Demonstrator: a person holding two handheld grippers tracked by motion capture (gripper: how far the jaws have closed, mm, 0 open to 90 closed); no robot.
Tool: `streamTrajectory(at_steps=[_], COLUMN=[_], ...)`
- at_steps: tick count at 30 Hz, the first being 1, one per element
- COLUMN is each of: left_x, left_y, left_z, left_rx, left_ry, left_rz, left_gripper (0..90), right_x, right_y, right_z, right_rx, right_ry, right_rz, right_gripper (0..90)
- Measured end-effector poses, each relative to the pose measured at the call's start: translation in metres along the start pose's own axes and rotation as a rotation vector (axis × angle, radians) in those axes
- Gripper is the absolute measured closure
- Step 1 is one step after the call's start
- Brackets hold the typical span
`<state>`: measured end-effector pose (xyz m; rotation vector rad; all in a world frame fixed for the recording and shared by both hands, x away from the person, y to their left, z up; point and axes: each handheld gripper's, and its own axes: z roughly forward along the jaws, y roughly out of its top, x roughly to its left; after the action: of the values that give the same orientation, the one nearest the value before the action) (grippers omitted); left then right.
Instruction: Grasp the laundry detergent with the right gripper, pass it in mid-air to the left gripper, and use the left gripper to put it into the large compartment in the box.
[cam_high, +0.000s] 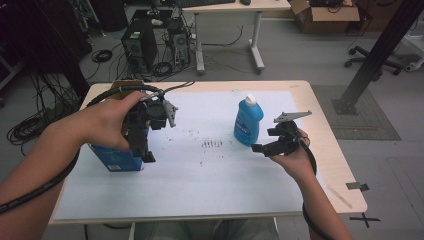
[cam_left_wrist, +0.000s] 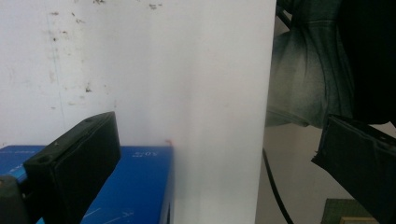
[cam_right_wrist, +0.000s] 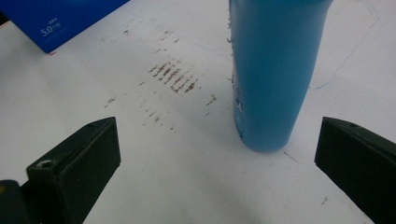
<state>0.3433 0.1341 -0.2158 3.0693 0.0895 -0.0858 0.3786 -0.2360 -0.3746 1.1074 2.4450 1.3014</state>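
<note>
A blue bottle (cam_high: 248, 120) with a white cap stands upright on the white sheet (cam_high: 200, 170), right of centre. My right gripper (cam_high: 265, 145) hovers just right of and in front of it, jaws wide open; in the right gripper view the bottle (cam_right_wrist: 275, 70) stands ahead between the open jaws, nearer the right one. A blue box (cam_high: 117, 160) lies at the sheet's left edge. My left gripper (cam_high: 145, 147) hangs above it, pointing down, open; in the left gripper view the blue box (cam_left_wrist: 135, 186) sits under the left jaw.
Brown scuff marks (cam_high: 212, 144) stain the sheet's middle. The wooden table's (cam_high: 325, 130) right border carries tape pieces (cam_high: 357, 186). Beyond the table's far edge stand a computer tower (cam_high: 140, 45), cables, a desk and a cardboard box (cam_high: 325, 15).
</note>
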Motion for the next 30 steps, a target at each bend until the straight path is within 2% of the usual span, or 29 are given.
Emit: streamTrajectory(at_steps=[10,16,18,21,30], left_x=[0.001,0.000,0.000,0.000,0.000], left_y=[-0.002,-0.002,-0.004,-0.005,-0.011], left_z=[-0.002,-0.002,-0.001,-0.001,-0.001], left_rx=[-0.002,-0.005,-0.009,-0.007,-0.006], left_ry=[0.000,-0.004,-0.003,-0.004,-0.005], left_rz=[-0.004,-0.008,-0.010,-0.013,-0.021], left_gripper=[0.2,0.2,0.1,0.2,0.1], right_x=[-0.005,-0.010,-0.011,-0.014,-0.019], right_y=[-0.003,-0.008,-0.010,-0.012,-0.010], right_z=[0.015,0.026,0.033,0.037,0.046], right_rx=[-0.056,-0.087,-0.097,-0.114,-0.155], right_ry=[-0.050,-0.043,-0.074,-0.088,-0.098], right_rz=[0.003,0.017,0.000,0.000,0.007], right_gripper=[0.1,0.1,0.1,0.1,0.1])
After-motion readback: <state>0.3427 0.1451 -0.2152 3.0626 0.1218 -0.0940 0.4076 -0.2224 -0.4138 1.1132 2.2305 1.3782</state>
